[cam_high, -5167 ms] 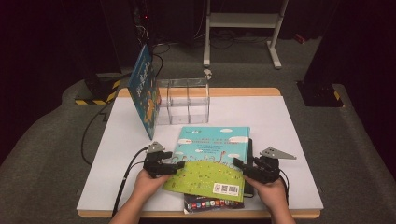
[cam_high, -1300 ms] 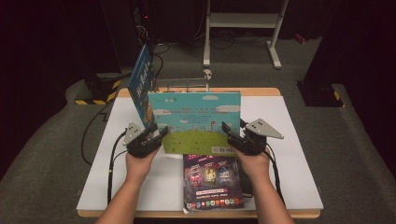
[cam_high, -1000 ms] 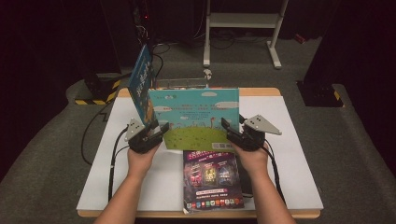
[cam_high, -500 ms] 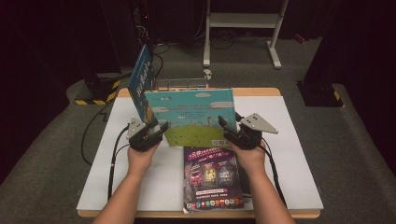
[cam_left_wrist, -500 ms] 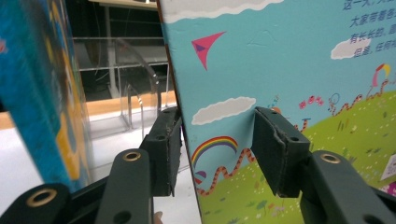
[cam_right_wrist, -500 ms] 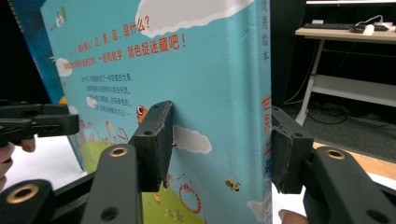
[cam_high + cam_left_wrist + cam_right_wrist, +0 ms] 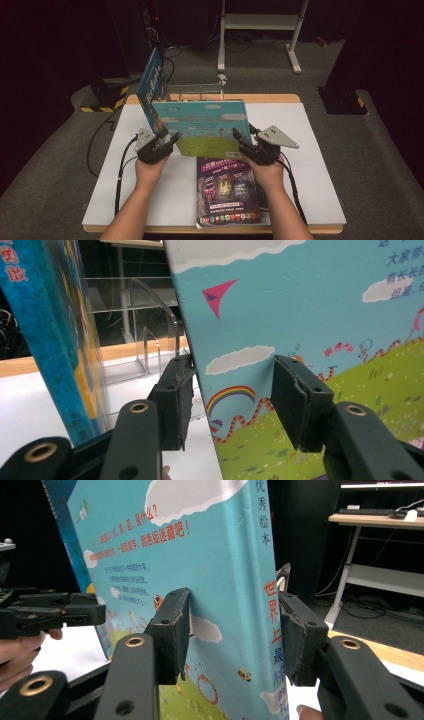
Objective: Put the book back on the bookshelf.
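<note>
I've got my right gripper (image 7: 230, 635) clamped across the picture book's (image 7: 202, 125) spine, jaws just closing in; my left gripper (image 7: 227, 400) grips its other edge. The book stands upright before the clear rack (image 7: 195, 91). I'd keep it vertical, slotting beside the blue book (image 7: 151, 87), with room right.

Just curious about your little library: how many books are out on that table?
3: a sky-blue picture book held upright mid-table, a blue book standing beside the clear rack, a dark book lying flat.
</note>
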Available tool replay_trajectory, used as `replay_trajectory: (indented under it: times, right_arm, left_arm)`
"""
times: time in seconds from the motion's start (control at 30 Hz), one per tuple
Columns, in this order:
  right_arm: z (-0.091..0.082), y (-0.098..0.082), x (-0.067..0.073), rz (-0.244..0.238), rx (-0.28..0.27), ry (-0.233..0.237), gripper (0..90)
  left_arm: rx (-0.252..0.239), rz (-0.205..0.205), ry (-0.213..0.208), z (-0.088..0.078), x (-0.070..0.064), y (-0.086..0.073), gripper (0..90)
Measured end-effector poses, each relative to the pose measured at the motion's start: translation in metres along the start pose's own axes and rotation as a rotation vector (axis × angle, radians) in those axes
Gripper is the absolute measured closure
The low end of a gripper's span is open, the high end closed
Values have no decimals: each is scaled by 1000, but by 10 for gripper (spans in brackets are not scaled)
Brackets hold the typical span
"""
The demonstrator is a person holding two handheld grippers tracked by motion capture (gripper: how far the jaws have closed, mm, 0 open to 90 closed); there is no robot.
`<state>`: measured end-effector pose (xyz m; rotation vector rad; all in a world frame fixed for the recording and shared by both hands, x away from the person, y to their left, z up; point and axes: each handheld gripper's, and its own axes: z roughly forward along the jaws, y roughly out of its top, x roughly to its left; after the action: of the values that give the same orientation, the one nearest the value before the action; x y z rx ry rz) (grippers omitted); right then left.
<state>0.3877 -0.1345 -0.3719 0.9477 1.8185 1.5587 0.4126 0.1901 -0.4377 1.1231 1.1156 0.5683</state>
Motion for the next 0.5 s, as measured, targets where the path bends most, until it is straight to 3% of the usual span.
replay_trajectory:
  times: [0.2,0.33,0.5]
  right_arm:
    - [-7,-6,1,-8,-18,5,539]
    - [-8,-7,2,-10,-18,5,573]
    - [-8,-7,0,-6,-23,37,611]
  left_arm:
    - [-11,10,-1,5,-2,3,522]
    - [-9,-11,2,12,1,4,547]
    - [-9,-11,12,15,3,2,554]
